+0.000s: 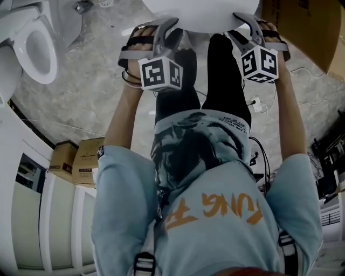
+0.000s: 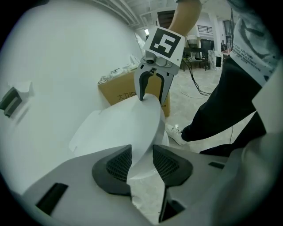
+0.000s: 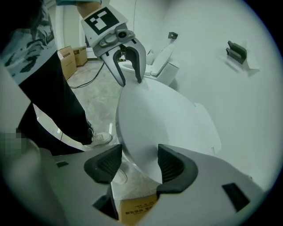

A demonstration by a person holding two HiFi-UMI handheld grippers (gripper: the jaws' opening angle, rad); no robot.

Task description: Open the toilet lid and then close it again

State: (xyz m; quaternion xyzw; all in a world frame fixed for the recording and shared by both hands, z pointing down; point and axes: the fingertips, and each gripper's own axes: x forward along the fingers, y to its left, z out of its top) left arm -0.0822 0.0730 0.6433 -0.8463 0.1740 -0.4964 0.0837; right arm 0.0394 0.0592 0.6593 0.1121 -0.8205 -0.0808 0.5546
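Here, looking down past our own pale blue shirt (image 1: 215, 215) and outstretched arms, we hold a gripper in each hand at the near rim of the white toilet lid (image 1: 199, 13). The lid lies straight ahead of us, just beyond our dark trouser legs (image 1: 226, 81).

The left gripper (image 2: 142, 151) has the rim between its fingers (image 2: 118, 164). The lid fills the gap from pad to pad, so we read this one as clamped on it. The right gripper (image 3: 139, 152) also straddles the rim, but its fingers (image 3: 173, 165) stand wider. One pad lies against the lid's broad face and a sliver of marble floor (image 3: 132, 183) shows beside the other, so it brackets the lid loosely and does not pinch it.

The lid appears part-way raised; the bowl under it is not in view. Its long axis runs away from us toward the hinge, which no view shows. The rim runs left to right between the grippers, each about equally near its own front corner. We judge that any swing pivots about that far end, so both grippers must follow one arc together.

Farther off, a second toilet (image 1: 35, 54) stands open at the left, and a cardboard box (image 2: 119, 92) sits beyond the lid.
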